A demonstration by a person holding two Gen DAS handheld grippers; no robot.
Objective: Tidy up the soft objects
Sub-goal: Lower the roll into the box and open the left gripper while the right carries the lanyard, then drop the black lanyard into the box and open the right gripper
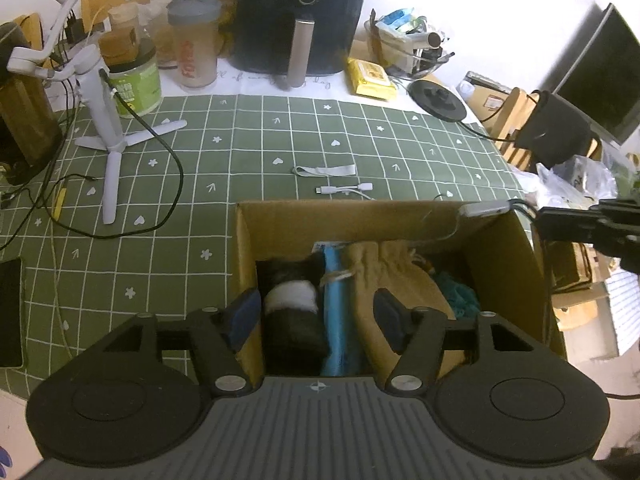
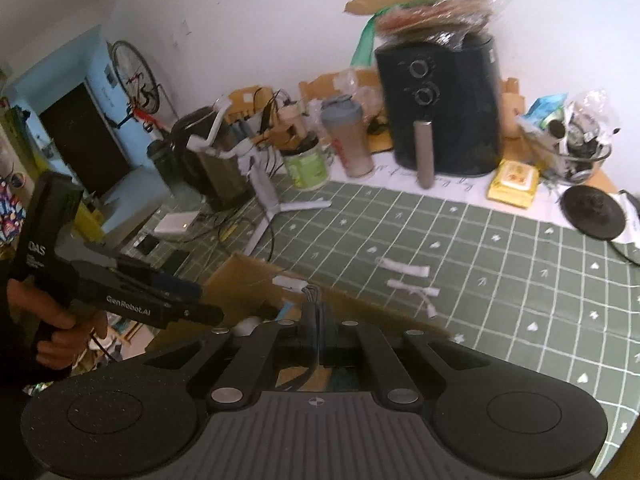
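Observation:
A cardboard box stands on the green checked tablecloth. Inside lie a black-and-white soft item, a blue item, a tan drawstring pouch and something teal. My left gripper is open and empty, hovering over the box's near-left part. My right gripper is shut on a cable with a white adapter end, held over the box's far right corner; it also shows in the left wrist view. The box shows in the right wrist view.
A grey strap and a white adapter cable lie on the cloth beyond the box. A white tripod, cables, jars, a shaker bottle and a black air fryer line the back.

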